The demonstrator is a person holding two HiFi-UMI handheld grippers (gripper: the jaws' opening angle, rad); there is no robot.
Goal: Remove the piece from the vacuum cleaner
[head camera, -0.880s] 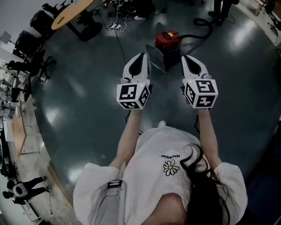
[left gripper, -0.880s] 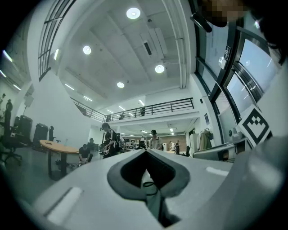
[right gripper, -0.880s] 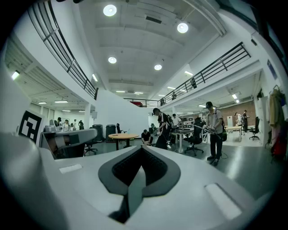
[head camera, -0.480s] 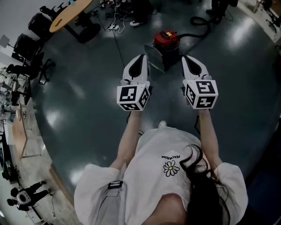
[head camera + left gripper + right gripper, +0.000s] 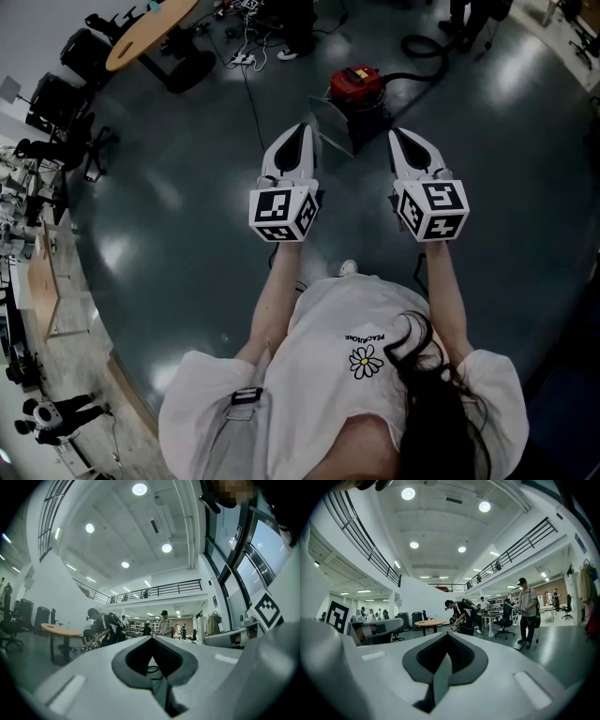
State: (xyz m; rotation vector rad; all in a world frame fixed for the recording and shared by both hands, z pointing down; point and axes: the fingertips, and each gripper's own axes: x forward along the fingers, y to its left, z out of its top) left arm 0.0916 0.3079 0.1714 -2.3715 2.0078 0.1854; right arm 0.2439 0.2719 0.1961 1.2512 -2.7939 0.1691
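One oval wooden table [image 5: 155, 28] stands well left of the single red-and-black canister vacuum cleaner [image 5: 356, 86], with several black office chairs [image 5: 66, 89] farther left again. You hold two grippers in the air on your side of the vacuum cleaner, touching nothing. The white left gripper [image 5: 301, 128] is to its near left, jaws pressed together with nothing between them. The white right gripper [image 5: 397, 133] is to its near right, jaws likewise together and empty. Each carries one cube of black-and-white square markers. A grey flat panel [image 5: 330, 124] sits just beside the vacuum cleaner on your side, and one black hose [image 5: 412, 42] curls away from its right. The word on your white T-shirt [image 5: 328, 375], by a daisy print, is too small to read surely. The floor [image 5: 187, 216] is dark grey and glossy. The gripper views show a tall white hall with a railed balcony [image 5: 154, 590] and round ceiling lights [image 5: 408, 493].
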